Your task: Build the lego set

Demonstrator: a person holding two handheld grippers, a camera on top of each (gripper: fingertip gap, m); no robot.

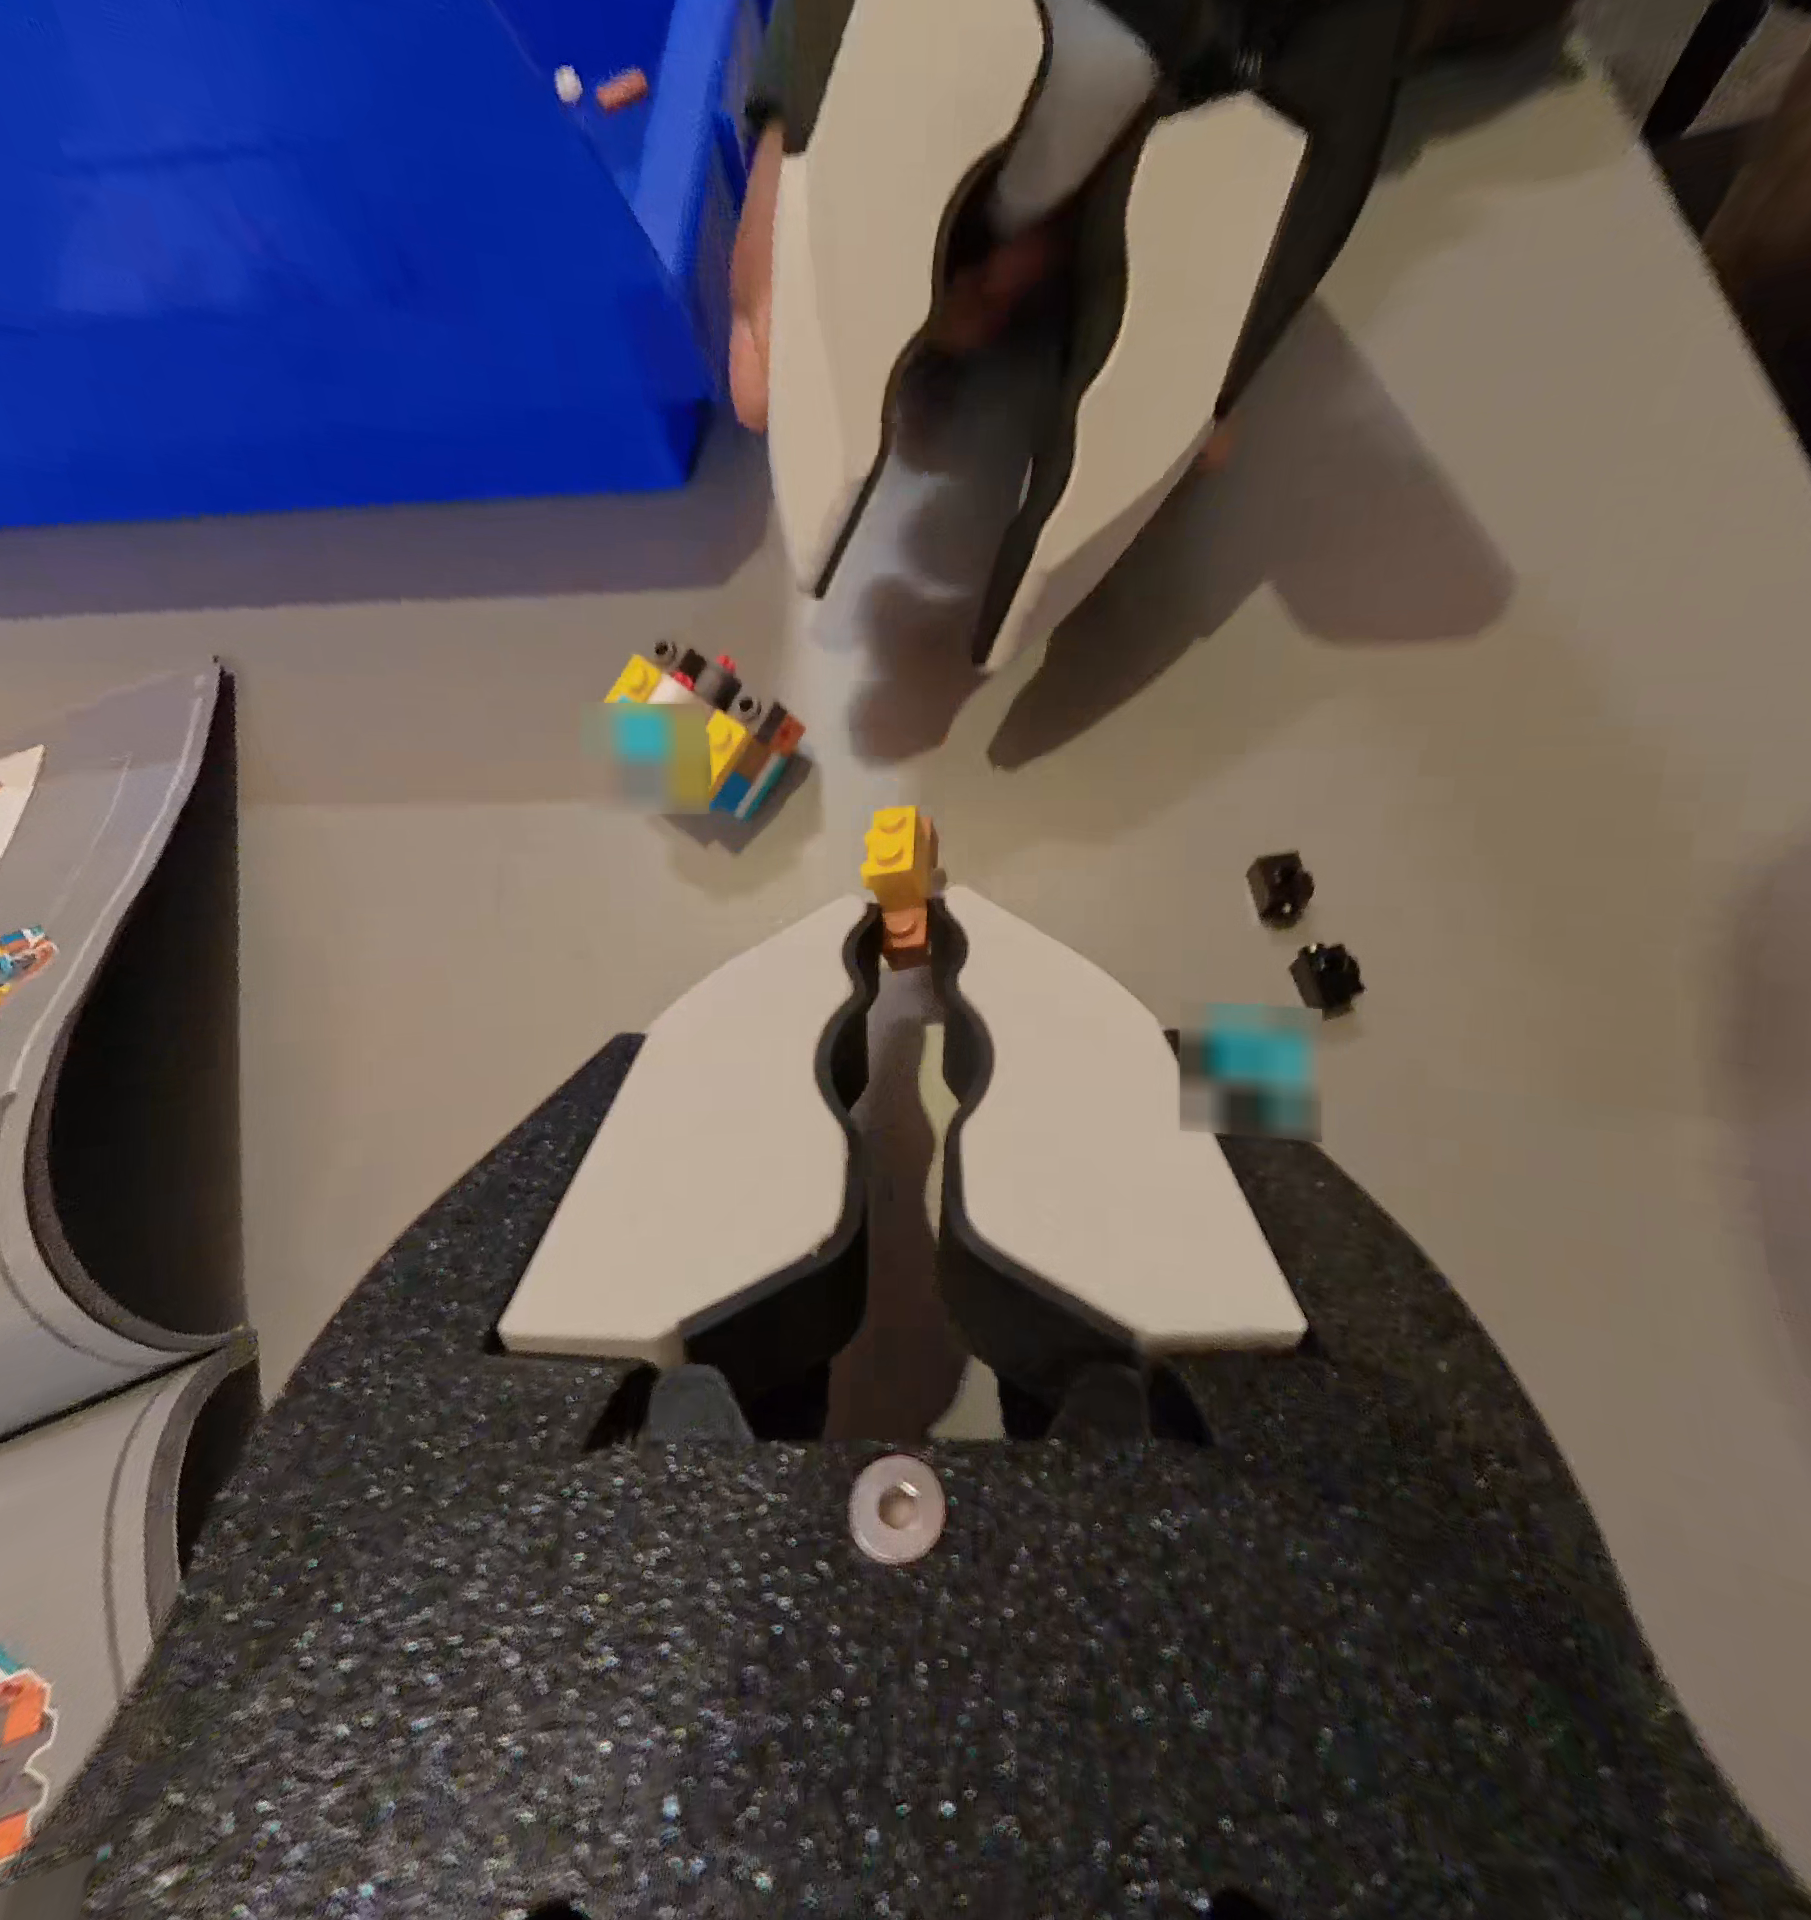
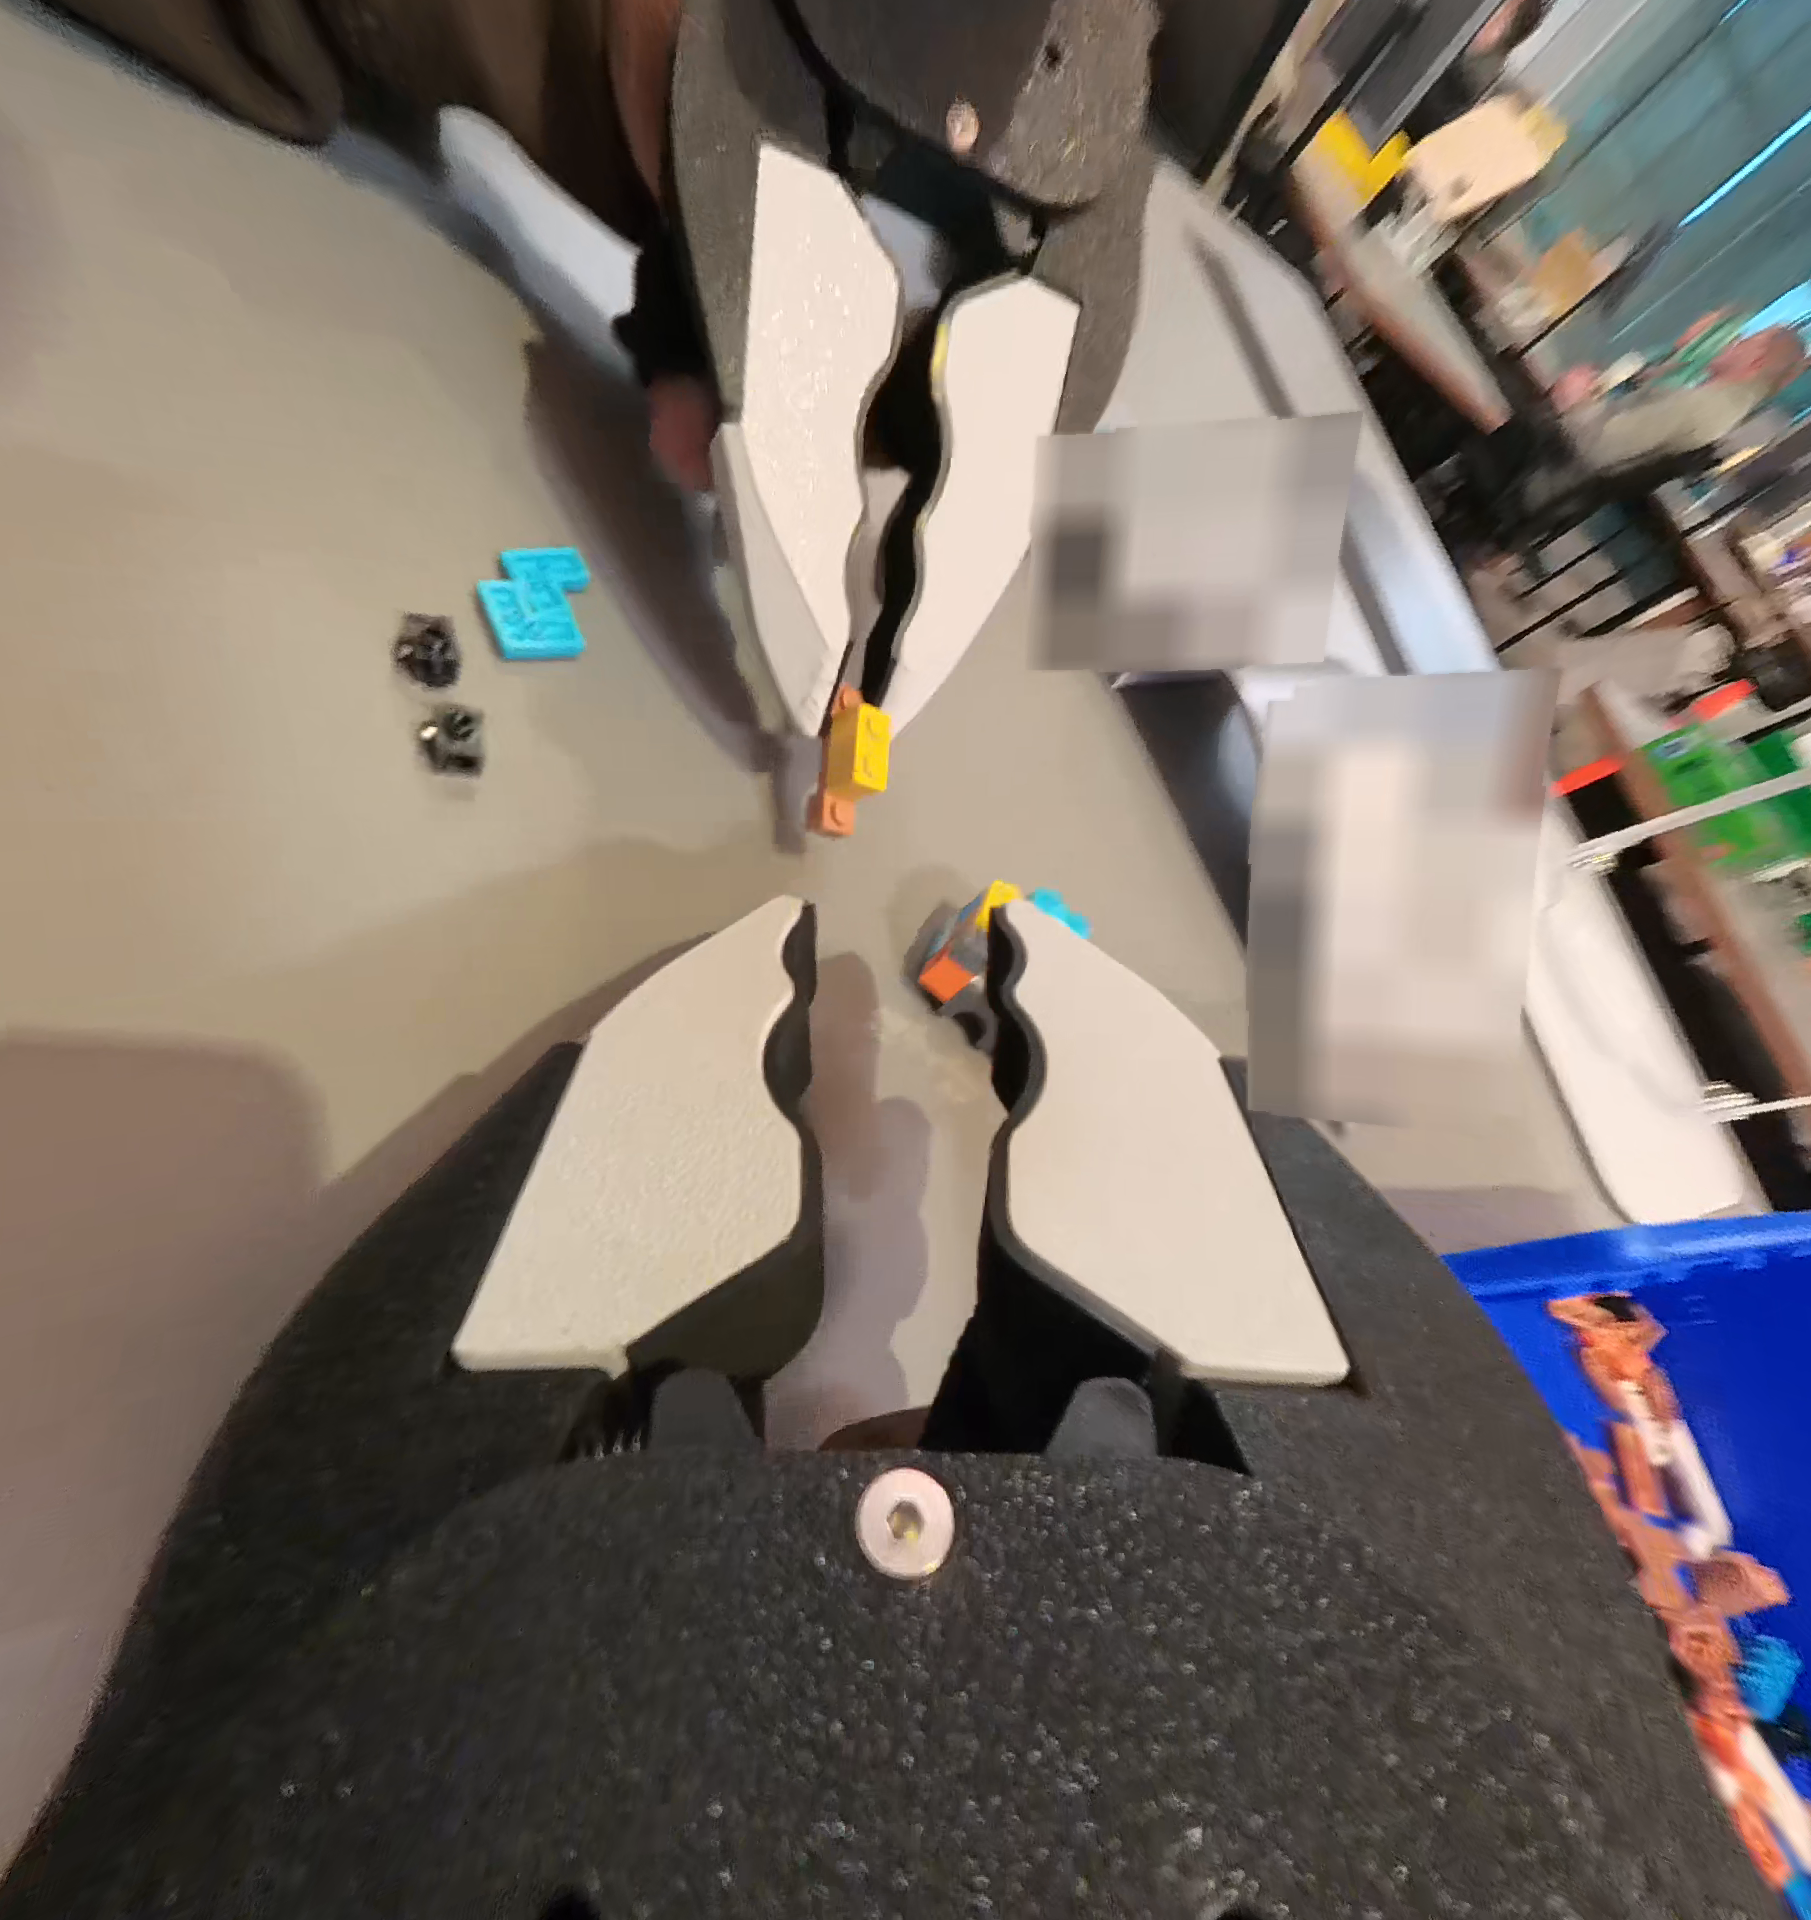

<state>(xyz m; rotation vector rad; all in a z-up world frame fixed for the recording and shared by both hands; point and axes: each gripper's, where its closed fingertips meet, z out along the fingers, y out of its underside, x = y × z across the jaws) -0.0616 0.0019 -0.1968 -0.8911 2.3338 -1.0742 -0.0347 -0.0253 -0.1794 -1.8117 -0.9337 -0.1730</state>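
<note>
Two grippers face each other over a grey table (image 1: 1400, 623). Closest in the left wrist view, the left gripper (image 1: 906, 920) has its fingers squeezed together on a little brick stack (image 1: 901, 868), a yellow brick sitting on an orange-brown one. The stack pokes out past the fingertips, up off the table. Just to the right of that gripper lie two small black pieces (image 1: 1301, 930), side by side, and near them is a turquoise flat piece (image 2: 532, 603), which shows clearly in the right wrist view. A bit farther, to the left of the stack, the half-built model (image 1: 714, 732) rests on the table, made of yellow, black, white, orange and turquoise bricks. An open instruction booklet (image 1: 80, 987) curls up at the left edge. Farther still, the right gripper (image 2: 896, 914) hangs above the table with its fingers apart and nothing between them. In its own view the model sits just under its right fingertip (image 2: 1026, 935). At the far left stands a big blue bin (image 1: 309, 260) with a couple of tiny pieces inside.
</note>
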